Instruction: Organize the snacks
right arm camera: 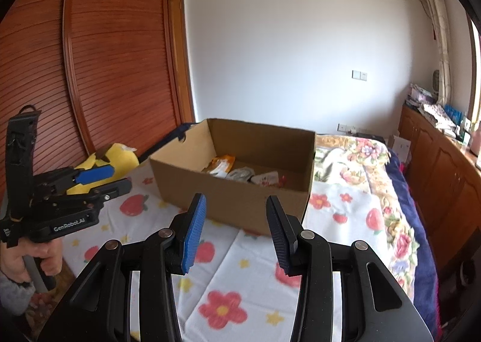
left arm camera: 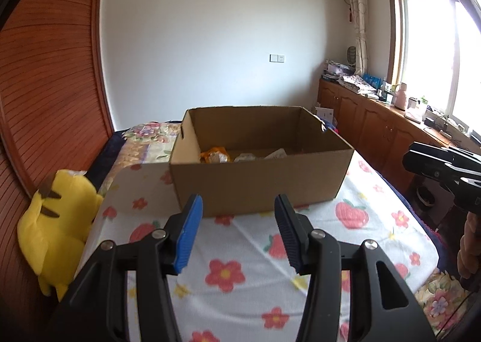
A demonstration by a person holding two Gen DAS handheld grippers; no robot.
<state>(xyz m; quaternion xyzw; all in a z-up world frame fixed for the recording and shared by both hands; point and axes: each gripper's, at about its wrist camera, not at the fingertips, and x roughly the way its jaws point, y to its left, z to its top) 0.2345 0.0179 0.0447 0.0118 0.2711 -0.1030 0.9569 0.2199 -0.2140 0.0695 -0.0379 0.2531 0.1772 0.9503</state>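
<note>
An open cardboard box (left arm camera: 258, 179) (right arm camera: 234, 191) stands on the flowered bedspread. Inside it lie an orange snack packet (left arm camera: 215, 155) (right arm camera: 221, 164) and pale wrapped snacks (left arm camera: 261, 156) (right arm camera: 255, 175). My left gripper (left arm camera: 237, 221) hovers over the bedspread short of the box, its blue pads apart with nothing between them. The right gripper (right arm camera: 236, 221) also hangs short of the box's near corner, open and empty. In the right wrist view the left gripper (right arm camera: 99, 176) shows at the left, held by a hand. The right gripper's black body shows at the left wrist view's right edge.
A yellow plush toy (left arm camera: 57, 227) (right arm camera: 114, 158) lies at the bed's left edge by the wooden wardrobe doors (right arm camera: 114, 56). Wooden cabinets (left arm camera: 369, 128) cluttered with items run under the window on the right. The flowered bedspread (left arm camera: 234, 276) spreads in front of the box.
</note>
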